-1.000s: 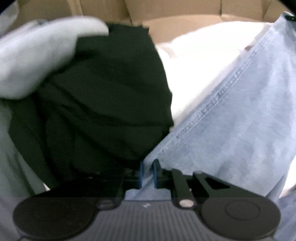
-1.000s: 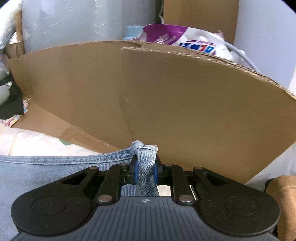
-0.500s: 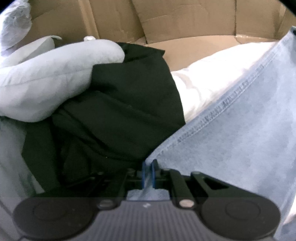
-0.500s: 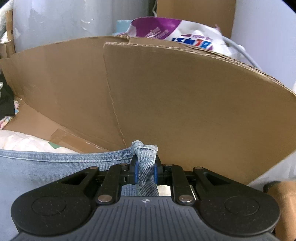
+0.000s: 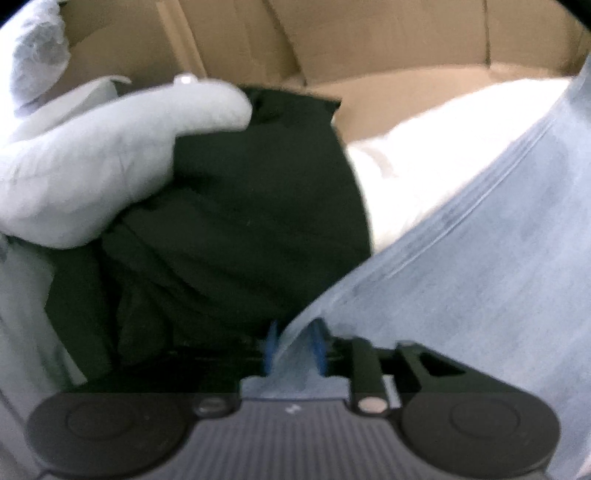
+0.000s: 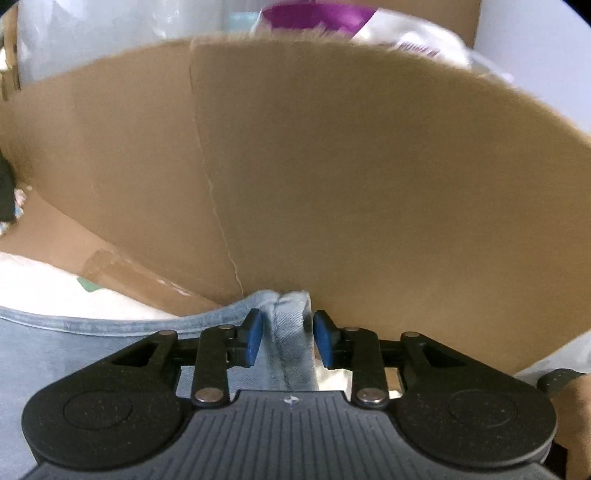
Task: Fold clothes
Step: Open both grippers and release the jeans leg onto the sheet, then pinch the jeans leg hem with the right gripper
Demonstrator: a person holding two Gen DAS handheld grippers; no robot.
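Now both sets of jaws have just been opening, and denim sits between each pair. On the right gripper (image 6: 284, 338) the blue pads (image 6: 254, 341) stand clear of the cloth on either side: a bunched, seamed corner of the light-blue jeans (image 6: 291, 332) rises in the gap, touching neither pad firmly as far as the view shows. From that corner the hem of the jeans runs away to the left of the jaws, and the flat denim spreads below and left of them. Straight ahead of the jaws stands a tall cardboard wall (image 6: 369, 184), close behind the bunched corner. Beyond its top edge a purple and white bag (image 6: 332, 18) shows, blurred. Left of the jaws, past the hem, lies something white and soft (image 6: 44, 288).

On the left gripper (image 5: 295, 345) the jaws are parted a little, with an edge of the jeans (image 5: 480, 277) passing between them; the frame is blurred, so whether the pads still press on it I cannot tell for sure, though a gap seems to show. The denim fans out to the right of the jaws. Ahead and to the left lies a dark garment (image 5: 240, 221), with a pale grey garment (image 5: 92, 177) draped over its far left side. Ahead and to the right a white fabric (image 5: 424, 158) lies between the dark garment and the denim.
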